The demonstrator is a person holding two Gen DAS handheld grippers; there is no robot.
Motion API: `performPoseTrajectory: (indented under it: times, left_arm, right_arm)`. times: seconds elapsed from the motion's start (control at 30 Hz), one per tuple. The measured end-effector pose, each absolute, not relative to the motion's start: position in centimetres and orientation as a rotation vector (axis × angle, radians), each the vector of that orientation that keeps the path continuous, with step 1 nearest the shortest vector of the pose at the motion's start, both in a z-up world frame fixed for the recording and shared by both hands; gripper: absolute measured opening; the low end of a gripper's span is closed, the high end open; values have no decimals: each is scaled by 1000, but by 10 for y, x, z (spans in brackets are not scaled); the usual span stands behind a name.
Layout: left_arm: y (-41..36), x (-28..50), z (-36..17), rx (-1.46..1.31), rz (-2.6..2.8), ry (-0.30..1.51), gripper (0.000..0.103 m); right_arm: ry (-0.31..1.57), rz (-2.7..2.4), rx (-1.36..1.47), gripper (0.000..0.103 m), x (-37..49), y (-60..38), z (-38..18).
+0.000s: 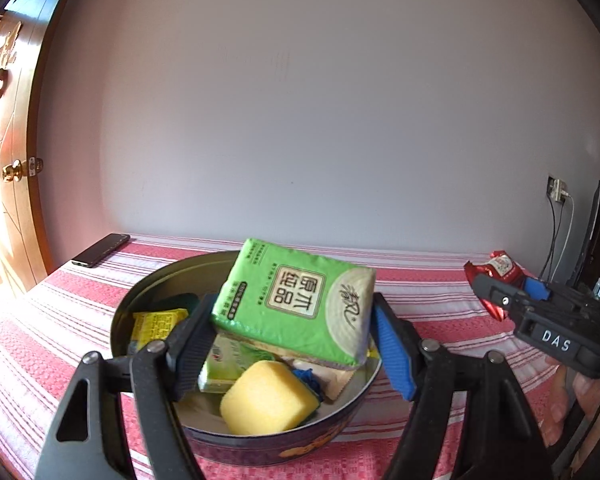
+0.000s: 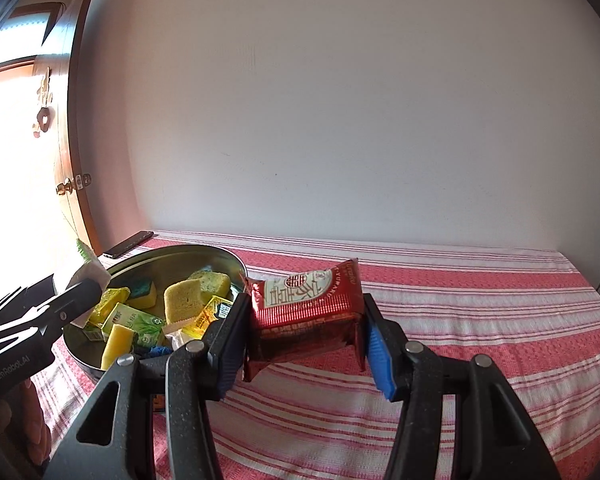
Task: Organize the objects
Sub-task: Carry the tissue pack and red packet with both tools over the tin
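My left gripper (image 1: pixel 292 340) is shut on a green tissue pack (image 1: pixel 296 300) and holds it over a round metal tin (image 1: pixel 140 292) on the red-striped tablecloth. The tin holds yellow sponges (image 1: pixel 270 396), a yellow packet (image 1: pixel 156 324) and a green box (image 1: pixel 224 364). My right gripper (image 2: pixel 304 328) is shut on a red snack packet (image 2: pixel 306 300), held above the cloth just right of the tin (image 2: pixel 220 258). The right gripper with its red packet (image 1: pixel 500 270) also shows at the right of the left wrist view.
A dark phone (image 1: pixel 100 250) lies at the table's far left corner by a wooden door (image 1: pixel 12 184). The white wall runs behind the table. Cables (image 1: pixel 556 232) and a dark object stand at the far right. The striped cloth (image 2: pixel 460 320) stretches right of the tin.
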State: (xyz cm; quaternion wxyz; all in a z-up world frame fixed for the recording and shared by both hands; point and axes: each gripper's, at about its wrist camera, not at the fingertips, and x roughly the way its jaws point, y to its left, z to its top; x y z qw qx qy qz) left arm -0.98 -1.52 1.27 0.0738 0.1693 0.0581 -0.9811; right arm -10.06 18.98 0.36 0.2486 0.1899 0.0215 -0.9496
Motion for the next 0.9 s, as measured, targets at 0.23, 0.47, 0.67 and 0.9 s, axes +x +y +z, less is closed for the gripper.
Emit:
performPoseTrajectory:
  times: [0.23, 0.47, 0.67, 0.9]
  left_arm:
    - [-57, -10, 13, 527, -2854, 184, 74]
    - [-78, -23, 13, 593, -2826, 193, 74]
    - [-86, -36, 8, 659, -2807, 189, 74]
    - [-92, -50, 7, 708, -2799, 185, 74]
  right_arm:
    - [93, -2539, 472, 56, -100, 164, 16]
    - [130, -2482, 455, 56, -106, 130, 26]
    - [154, -2453, 469, 56, -113, 109, 27]
    - [163, -2439, 492, 56, -120, 96, 27]
